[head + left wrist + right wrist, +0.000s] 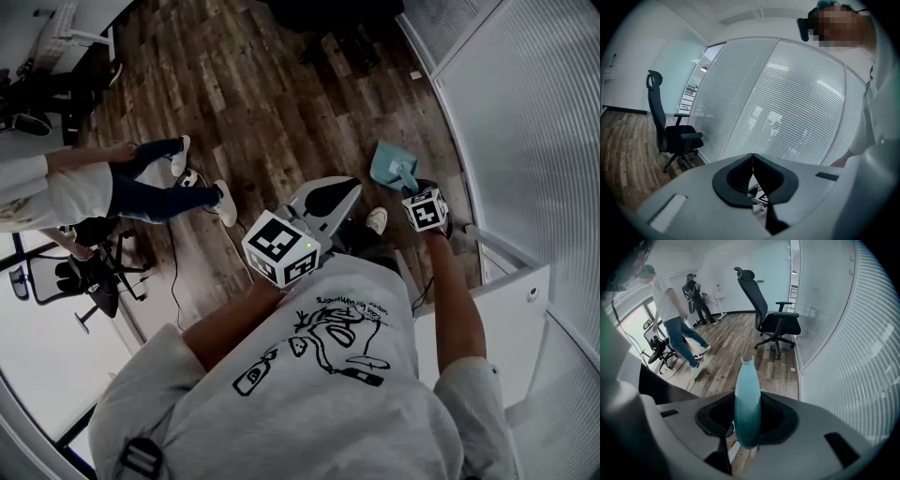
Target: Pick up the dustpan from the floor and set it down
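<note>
The teal dustpan [392, 167] is low over the wood floor beside the glass wall; I cannot tell whether it touches the floor. My right gripper [410, 184] points steeply down and is shut on its handle. In the right gripper view the teal handle [747, 394] runs straight up between the two black pads, which press on its sides. My left gripper [330, 199] is held in front of my body, away from the dustpan. In the left gripper view its black pads [736, 176] meet in a thin line with nothing between them.
A glass wall with blinds [525, 122] runs along the right, with a white cabinet [497, 300] below it. A black office chair [771, 319] stands by the wall. A person in jeans [150, 187] stands at the left, near another chair [84, 272].
</note>
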A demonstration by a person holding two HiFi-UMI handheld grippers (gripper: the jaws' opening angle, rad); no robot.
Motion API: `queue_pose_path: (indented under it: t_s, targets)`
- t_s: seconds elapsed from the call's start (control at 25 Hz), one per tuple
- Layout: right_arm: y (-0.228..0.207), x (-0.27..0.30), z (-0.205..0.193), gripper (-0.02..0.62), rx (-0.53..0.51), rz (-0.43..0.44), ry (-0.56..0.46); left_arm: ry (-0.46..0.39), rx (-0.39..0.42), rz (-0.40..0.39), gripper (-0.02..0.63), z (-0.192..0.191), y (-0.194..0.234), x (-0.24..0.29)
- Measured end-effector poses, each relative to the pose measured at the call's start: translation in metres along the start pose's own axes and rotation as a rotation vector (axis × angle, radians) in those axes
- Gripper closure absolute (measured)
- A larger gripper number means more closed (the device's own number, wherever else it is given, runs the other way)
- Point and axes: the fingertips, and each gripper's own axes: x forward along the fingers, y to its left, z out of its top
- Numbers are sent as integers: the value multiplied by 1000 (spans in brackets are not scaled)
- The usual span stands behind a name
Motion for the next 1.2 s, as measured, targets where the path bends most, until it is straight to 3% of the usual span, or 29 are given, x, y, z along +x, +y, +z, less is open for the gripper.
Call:
queue_pose_path:
  t_s: [0.72, 1.2]
  targets:
    - [42, 14, -38, 478, 25, 53, 18, 16, 5, -8, 603, -5, -1, 3]
    - [74, 24, -68, 479, 71, 133, 50, 10, 10, -11, 603, -1, 1, 7]
